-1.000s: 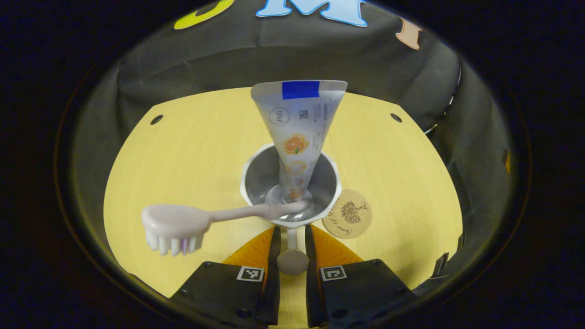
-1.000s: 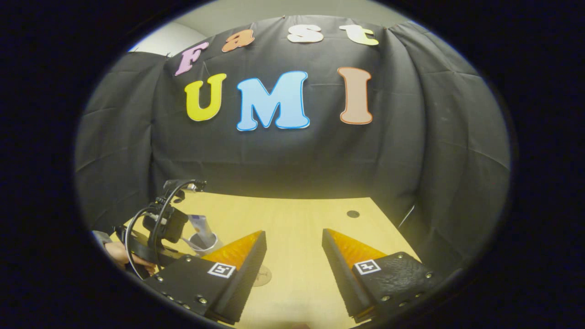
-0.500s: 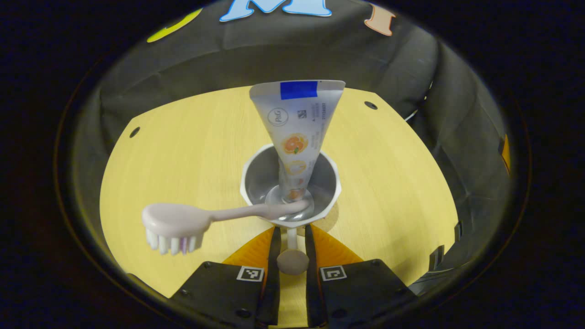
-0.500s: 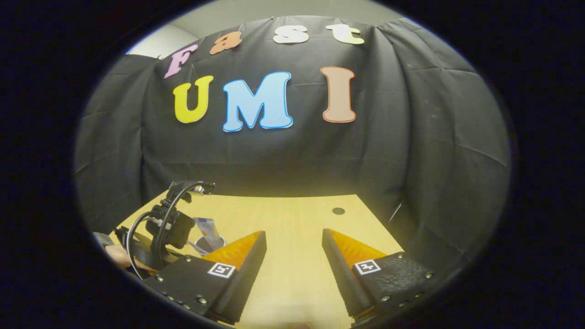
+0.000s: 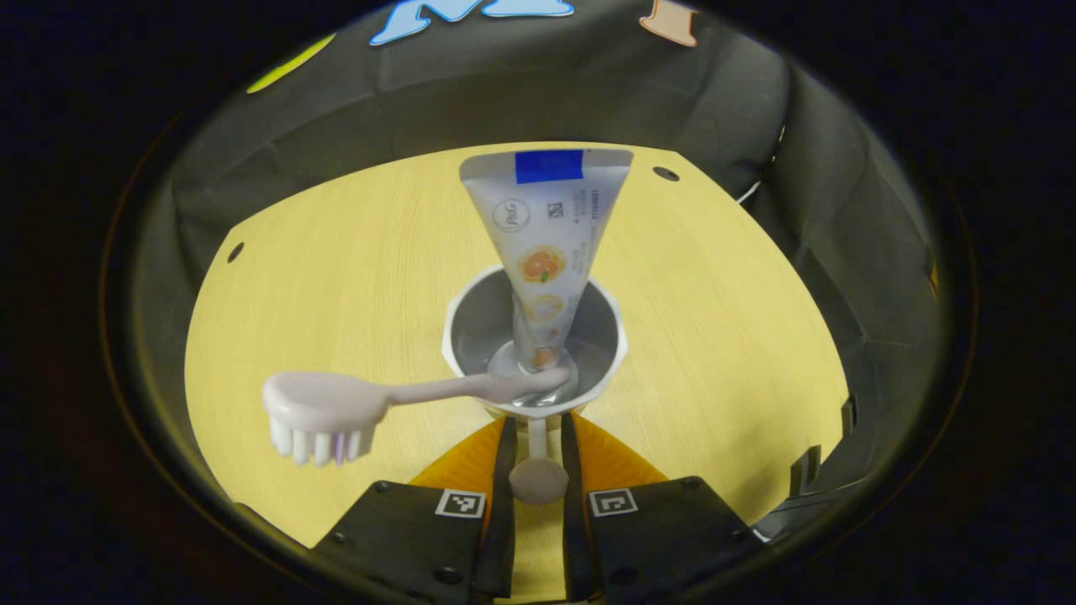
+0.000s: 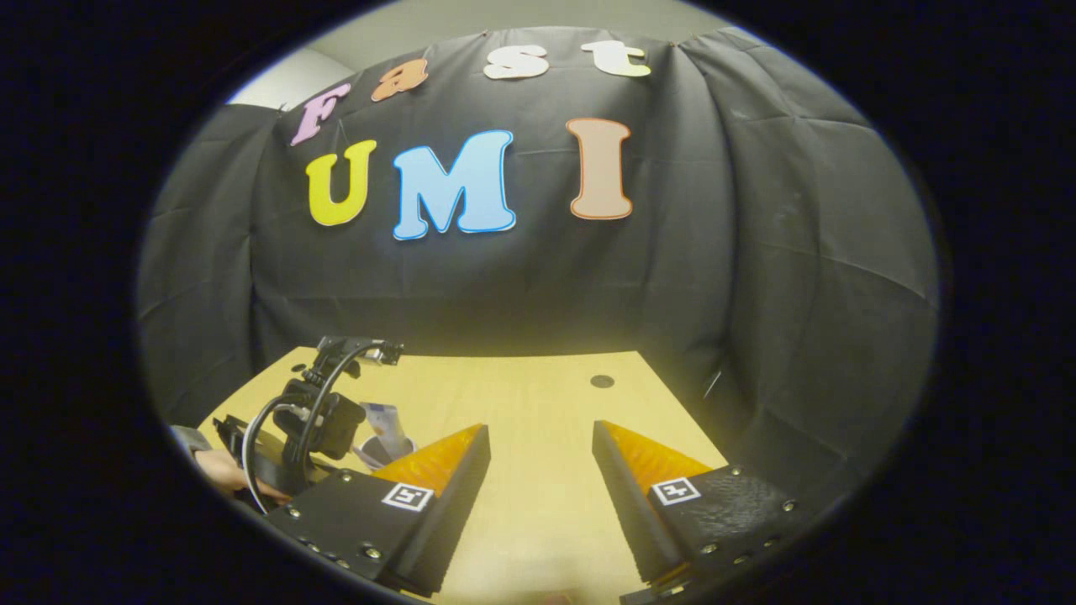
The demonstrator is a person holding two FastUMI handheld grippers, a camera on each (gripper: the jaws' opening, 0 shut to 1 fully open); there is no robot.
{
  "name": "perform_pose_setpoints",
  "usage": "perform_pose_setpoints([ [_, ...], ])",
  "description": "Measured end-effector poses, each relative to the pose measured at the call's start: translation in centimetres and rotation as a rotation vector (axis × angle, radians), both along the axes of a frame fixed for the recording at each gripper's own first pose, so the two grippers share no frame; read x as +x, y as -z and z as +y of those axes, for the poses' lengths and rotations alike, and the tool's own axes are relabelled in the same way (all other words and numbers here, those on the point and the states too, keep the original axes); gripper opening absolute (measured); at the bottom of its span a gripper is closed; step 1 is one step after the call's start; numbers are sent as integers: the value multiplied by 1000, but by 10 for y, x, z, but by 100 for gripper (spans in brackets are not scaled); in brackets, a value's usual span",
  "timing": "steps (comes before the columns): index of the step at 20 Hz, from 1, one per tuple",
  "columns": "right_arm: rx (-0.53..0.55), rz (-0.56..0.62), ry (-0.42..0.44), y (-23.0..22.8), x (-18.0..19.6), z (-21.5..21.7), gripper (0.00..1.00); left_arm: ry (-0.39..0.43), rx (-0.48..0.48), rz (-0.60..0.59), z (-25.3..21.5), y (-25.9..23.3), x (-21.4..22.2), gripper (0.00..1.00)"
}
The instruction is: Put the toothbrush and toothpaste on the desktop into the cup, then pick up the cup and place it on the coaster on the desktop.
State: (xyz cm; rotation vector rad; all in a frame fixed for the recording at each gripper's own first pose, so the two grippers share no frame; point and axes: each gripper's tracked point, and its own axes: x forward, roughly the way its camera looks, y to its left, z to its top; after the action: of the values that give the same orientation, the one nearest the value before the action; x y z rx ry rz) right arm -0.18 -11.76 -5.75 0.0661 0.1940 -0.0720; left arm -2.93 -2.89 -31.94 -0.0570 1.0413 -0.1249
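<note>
The left tongs are pinching the handle of the cup, carrying it just ahead with toothpaste and toothbrush inside. Keeping it level is mattering, since the brush is overhanging leftward. The right tongs are hanging wide, empty. The bench is offering open room ahead.

The left hand-held gripper has two black finger blocks with orange ribbed wedges at the front. Each block carries a small white square marker with a black pattern and dark screws near the edge. The right hand-held gripper looks the same: orange wedge tips, black bodies, silver screws, one marker per finger. In the right gripper view the left one carries a black camera box and looped black cables, and a grey sleeve edge shows beside it.
</note>
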Motion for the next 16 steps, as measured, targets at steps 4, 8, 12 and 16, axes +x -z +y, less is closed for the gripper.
perform_pose_setpoints([
  [4,12,-14,-13,-4,-3,-9,80,-26,19,9,-3,3,1,30],
  [8,18,-22,-43,-5,-5,-14,80,-39,30,5,-6,3,0,34],
  [12,17,-21,-89,-5,-4,-13,80,-45,38,-56,-8,-10,0,38],
  [16,7,-24,-111,-10,4,-8,79,-62,13,-155,-9,-36,-6,67],
])
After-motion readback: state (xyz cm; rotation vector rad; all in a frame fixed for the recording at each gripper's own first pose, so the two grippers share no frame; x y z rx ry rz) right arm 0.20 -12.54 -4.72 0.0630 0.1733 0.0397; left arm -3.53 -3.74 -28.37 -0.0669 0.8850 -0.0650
